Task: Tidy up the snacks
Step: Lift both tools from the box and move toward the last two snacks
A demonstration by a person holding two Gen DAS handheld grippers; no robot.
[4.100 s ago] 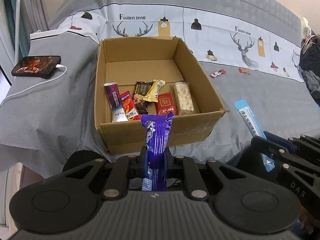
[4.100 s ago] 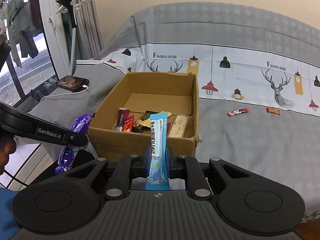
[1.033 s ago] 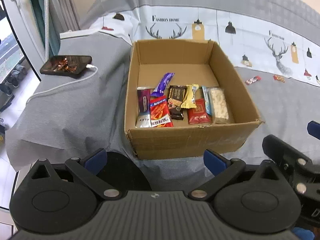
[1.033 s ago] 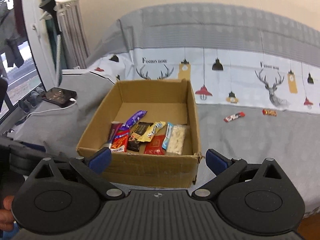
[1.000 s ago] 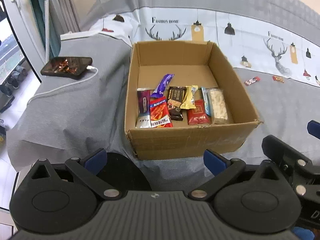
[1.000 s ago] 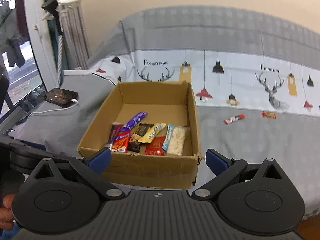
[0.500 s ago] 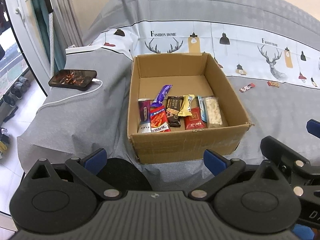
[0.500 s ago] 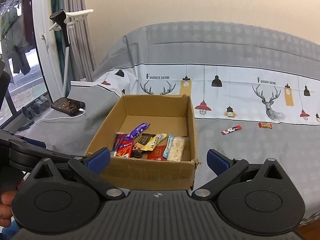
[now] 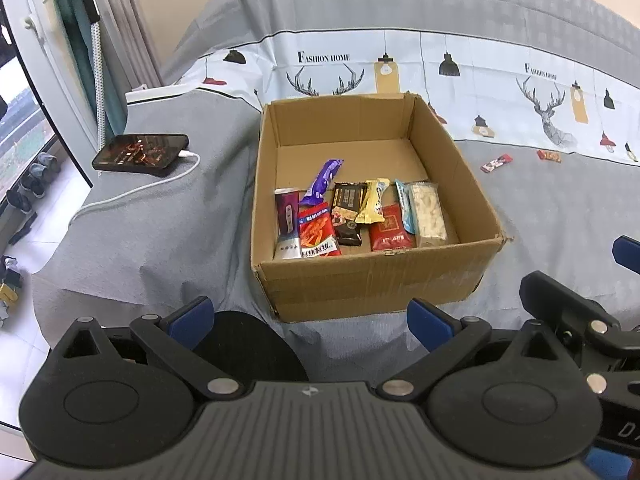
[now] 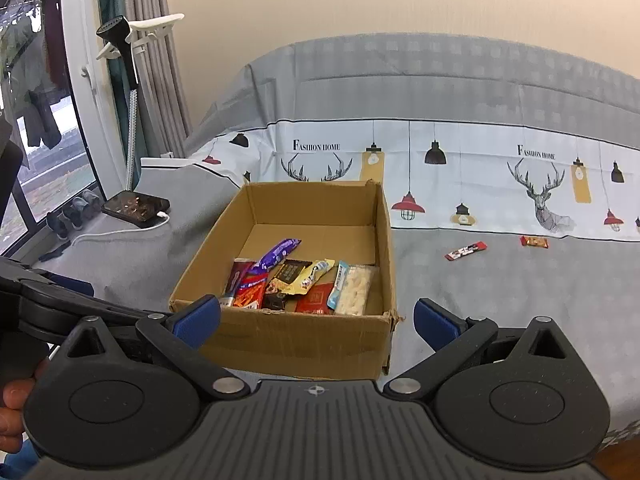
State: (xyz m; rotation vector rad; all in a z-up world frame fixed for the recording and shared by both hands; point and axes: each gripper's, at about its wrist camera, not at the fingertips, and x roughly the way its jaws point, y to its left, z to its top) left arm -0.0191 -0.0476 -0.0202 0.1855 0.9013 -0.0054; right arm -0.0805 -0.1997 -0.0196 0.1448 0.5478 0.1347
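An open cardboard box (image 9: 376, 280) (image 10: 296, 344) stands on the grey bed cover. Several snack packets lie along its near side, among them a purple bar (image 9: 322, 182) (image 10: 280, 254), a light blue bar (image 9: 404, 204) (image 10: 338, 284) and a white nougat bar (image 9: 429, 214). Two small packets lie loose on the cover to the right: a red-black one (image 9: 496, 163) (image 10: 466, 251) and an orange-red one (image 9: 549, 155) (image 10: 534, 242). My left gripper (image 9: 310, 320) is open and empty, held back in front of the box. My right gripper (image 10: 316, 322) is open and empty too.
A phone (image 9: 140, 154) (image 10: 135, 205) on a white charging cable lies left of the box. A garment steamer (image 10: 120, 40) and curtains stand at the window on the left. The bed edge drops to a tiled floor with shoes (image 9: 34, 178).
Both grippers let go of their bars, the purple one and the light blue one, which now lie in the box. Since then both have pulled back and risen away from it.
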